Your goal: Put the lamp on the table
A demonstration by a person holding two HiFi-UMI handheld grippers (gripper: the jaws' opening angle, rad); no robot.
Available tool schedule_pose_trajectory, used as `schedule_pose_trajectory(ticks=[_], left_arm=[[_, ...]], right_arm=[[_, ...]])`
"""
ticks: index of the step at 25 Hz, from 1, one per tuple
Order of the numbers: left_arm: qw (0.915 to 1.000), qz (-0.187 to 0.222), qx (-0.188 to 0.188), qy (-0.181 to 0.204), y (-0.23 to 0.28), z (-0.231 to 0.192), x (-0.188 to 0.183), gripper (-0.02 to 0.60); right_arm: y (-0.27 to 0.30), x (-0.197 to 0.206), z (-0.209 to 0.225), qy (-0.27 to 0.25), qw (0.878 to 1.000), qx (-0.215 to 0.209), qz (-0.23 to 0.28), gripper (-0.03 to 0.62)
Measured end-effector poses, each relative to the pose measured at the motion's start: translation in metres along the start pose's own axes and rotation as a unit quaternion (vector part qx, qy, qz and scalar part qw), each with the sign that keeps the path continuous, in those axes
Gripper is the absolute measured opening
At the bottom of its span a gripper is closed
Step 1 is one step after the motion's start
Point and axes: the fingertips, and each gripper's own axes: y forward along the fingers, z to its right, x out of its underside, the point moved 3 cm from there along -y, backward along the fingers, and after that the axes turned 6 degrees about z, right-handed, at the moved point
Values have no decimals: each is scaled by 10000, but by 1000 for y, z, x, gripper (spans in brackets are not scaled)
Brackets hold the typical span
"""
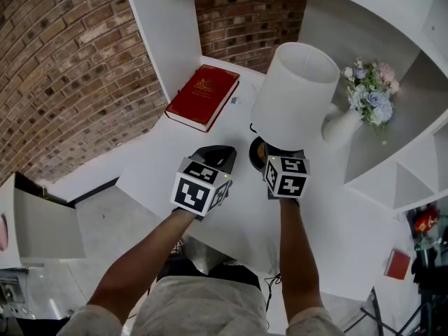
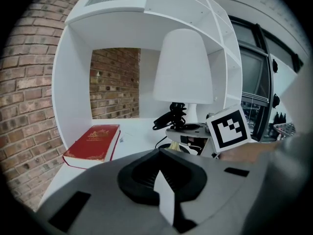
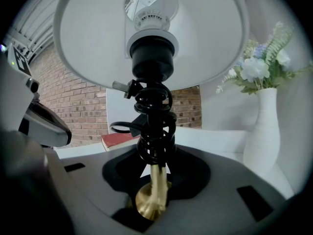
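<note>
A white ceramic vase (image 1: 339, 126) stands on the white table (image 1: 336, 208) and holds a bunch of pale blue, pink and white flowers (image 1: 371, 89); the open compartment of the white shelf unit (image 1: 168, 33) holds only a red hardback book (image 1: 204, 95), lying flat.

The lamp with a white drum shade (image 1: 297, 93) stands upright on the table, between book and vase; its thin brass stem (image 3: 156, 185) rises between the jaws of the right gripper (image 1: 280, 158), which stand wide with dark room either side of the stem, so they do not pinch it; a black cord (image 3: 154, 106) is coiled round the stem above them. The left gripper (image 1: 213, 154) hovers just beside the lamp's base, jaws slightly parted, empty.

The shade nearly meets the vase; bare tabletop lies to the person's right, and the table's edge is under the forearms.
</note>
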Motion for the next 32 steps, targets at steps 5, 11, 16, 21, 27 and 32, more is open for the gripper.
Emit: schedule_pose_trajectory(ticks=[5, 11, 16, 21, 27, 32], left_arm=[[10000, -14, 41, 30, -4, 2, 0, -6], [10000, -22, 72, 30, -8, 1, 1, -6], [9999, -15, 112, 28, -10, 2, 3, -6], [9998, -10, 177, 46, -14, 2, 3, -6], [9995, 11, 305, 56, -19, 5, -1, -6], [9991, 28, 416, 61, -24, 4, -3, -6]], right_arm=[[-4, 1, 0, 21, 10000, 38, -34, 110], [-8, 2, -1, 47, 9999, 104, -45, 118], [-12, 5, -1, 18, 9999, 145, -89, 120], [-17, 6, -2, 30, 9996, 240, -142, 120], [-26, 5, -4, 72, 9990, 391, -209, 120], [-36, 4, -6, 123, 9982, 527, -265, 120]])
